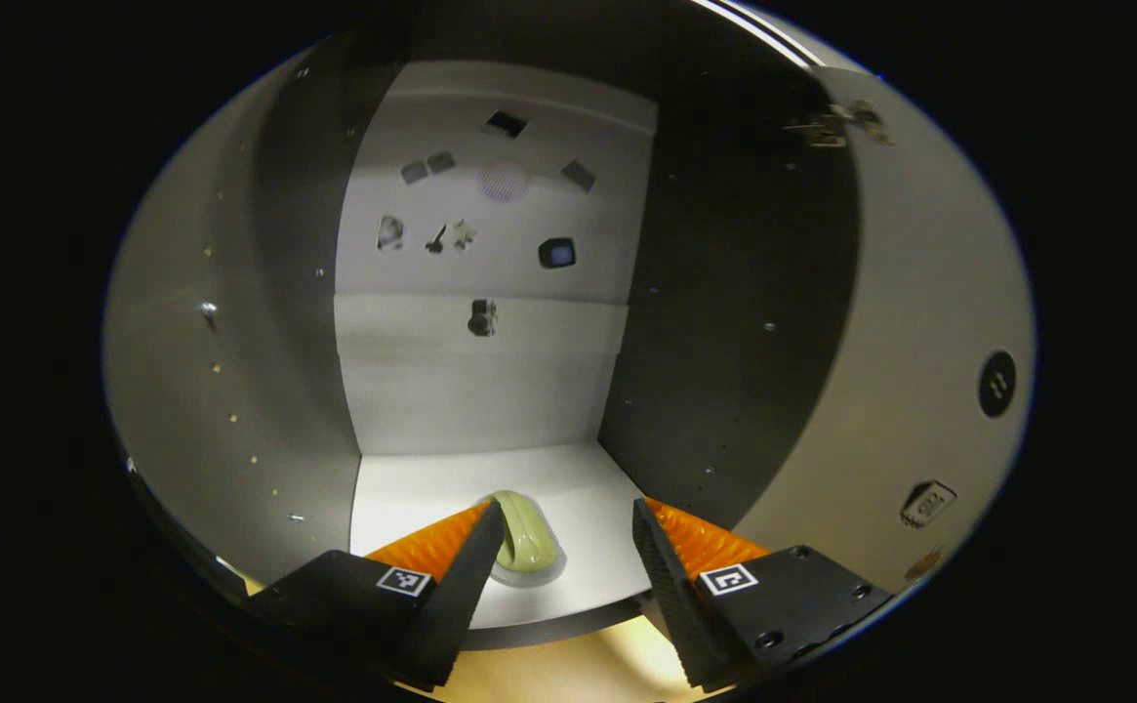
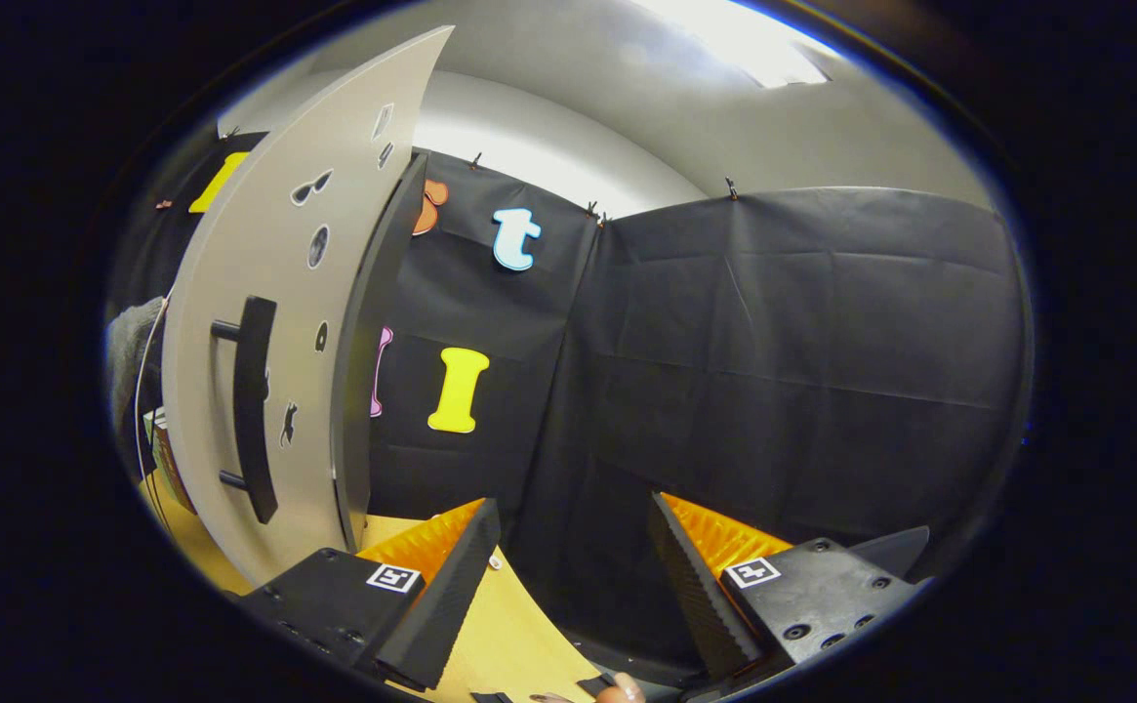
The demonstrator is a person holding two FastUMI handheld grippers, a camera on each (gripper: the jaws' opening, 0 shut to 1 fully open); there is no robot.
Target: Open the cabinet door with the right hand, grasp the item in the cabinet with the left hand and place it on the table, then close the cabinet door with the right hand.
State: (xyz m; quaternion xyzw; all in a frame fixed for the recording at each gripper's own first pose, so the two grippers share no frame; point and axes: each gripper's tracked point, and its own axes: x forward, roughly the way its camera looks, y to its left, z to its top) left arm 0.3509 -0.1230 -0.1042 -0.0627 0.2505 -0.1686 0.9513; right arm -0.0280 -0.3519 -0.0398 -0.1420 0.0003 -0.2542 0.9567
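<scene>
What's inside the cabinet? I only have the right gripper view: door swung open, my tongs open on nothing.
Observer: One pale green item lies on the cabinet floor.
Operator: Left tongs closed on it?
Observer: No. The left tongs are open around it, and the item sits close to one finger.
Operator: Anything else in there?
Observer: Just small stickers on the back wall.
</scene>
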